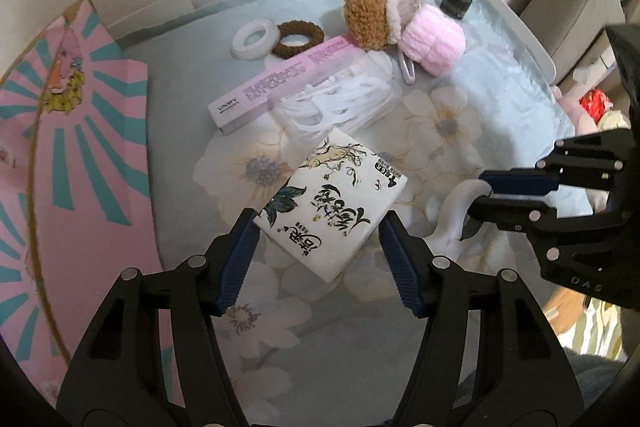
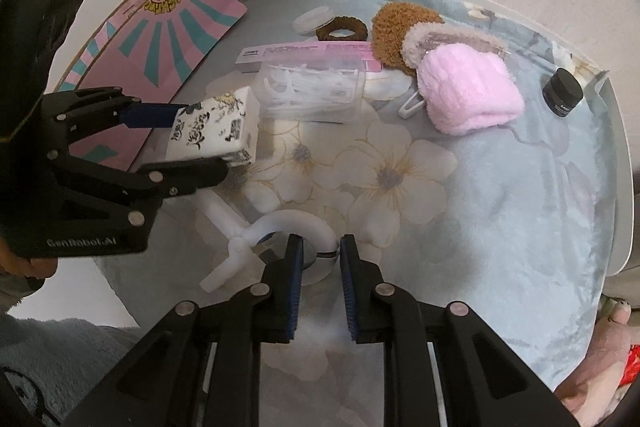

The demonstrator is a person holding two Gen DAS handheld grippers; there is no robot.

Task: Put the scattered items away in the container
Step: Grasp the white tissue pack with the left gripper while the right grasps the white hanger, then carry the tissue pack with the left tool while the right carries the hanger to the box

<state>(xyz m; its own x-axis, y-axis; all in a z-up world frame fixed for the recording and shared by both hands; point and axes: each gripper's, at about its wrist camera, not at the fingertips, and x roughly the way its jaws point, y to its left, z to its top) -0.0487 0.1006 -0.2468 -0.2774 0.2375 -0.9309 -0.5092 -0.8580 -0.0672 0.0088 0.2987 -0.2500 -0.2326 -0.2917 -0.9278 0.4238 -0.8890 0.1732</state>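
My left gripper (image 1: 318, 233) is shut on a white tissue pack (image 1: 332, 205) with black lettering and holds it just above the floral cloth; the pack also shows in the right wrist view (image 2: 214, 131). My right gripper (image 2: 318, 247) is shut on the ring of a white plastic holder (image 2: 292, 227), which also shows in the left wrist view (image 1: 456, 215). The pink and teal paper bag (image 1: 60, 155) lies at the left. Farther back lie a clear box of floss picks (image 1: 336, 99), a pink carton (image 1: 280, 79), a pink fluffy sock (image 2: 468, 91) and a brown fluffy item (image 2: 396, 31).
A white ring (image 1: 254, 39), a brown hair tie (image 1: 298, 39) and a small black jar (image 2: 562, 93) lie at the back of the white table (image 2: 624, 163). A wall stands behind. A black bag (image 2: 36, 11) is at the far left.
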